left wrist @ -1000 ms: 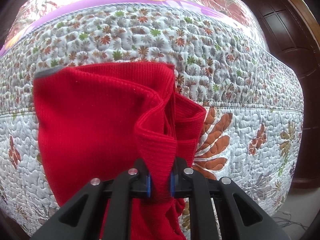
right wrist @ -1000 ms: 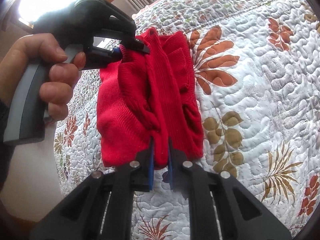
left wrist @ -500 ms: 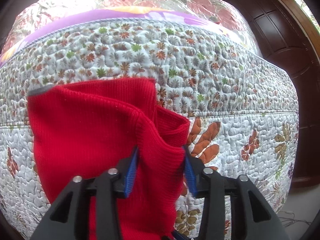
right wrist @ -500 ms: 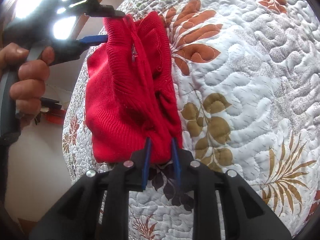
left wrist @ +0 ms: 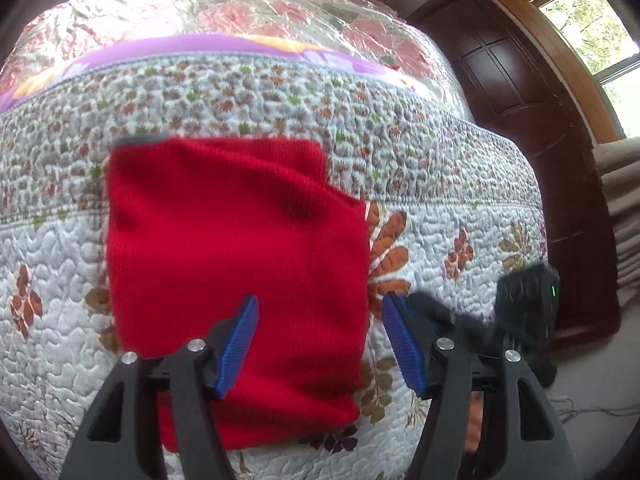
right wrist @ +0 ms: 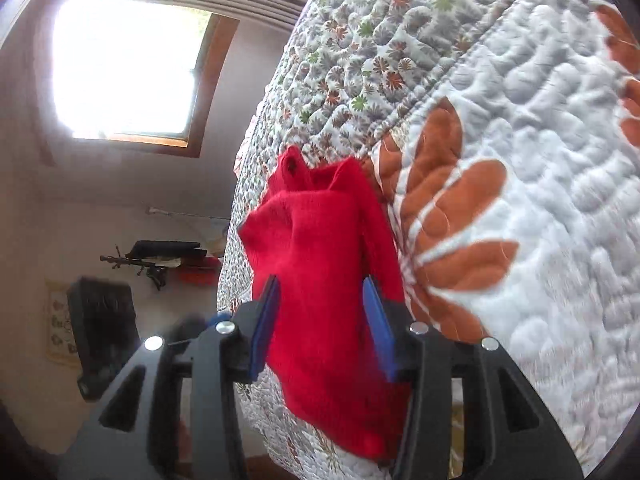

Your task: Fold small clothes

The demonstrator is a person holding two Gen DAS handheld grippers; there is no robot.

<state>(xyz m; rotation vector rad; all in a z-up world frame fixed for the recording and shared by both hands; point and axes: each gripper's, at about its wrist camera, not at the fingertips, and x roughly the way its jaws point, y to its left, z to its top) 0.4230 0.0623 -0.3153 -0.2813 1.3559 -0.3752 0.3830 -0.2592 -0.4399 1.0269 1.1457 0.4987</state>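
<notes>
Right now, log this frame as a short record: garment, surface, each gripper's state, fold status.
garment: red knit garment, folded into a compact rectangle
surface: floral quilted bedspread, garment lying flat on it
left gripper: open, blue pads apart over the garment's near edge
right gripper: open, pads either side of the fabric, not pinching
fold status: looks released; neither gripper holds cloth

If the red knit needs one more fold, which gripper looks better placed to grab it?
Probably the left. The left gripper is open and looks squarely over the flat red garment, whose near edge lies between its fingers. The right gripper, also open, sees the garment edge-on at the quilt's side.
</notes>
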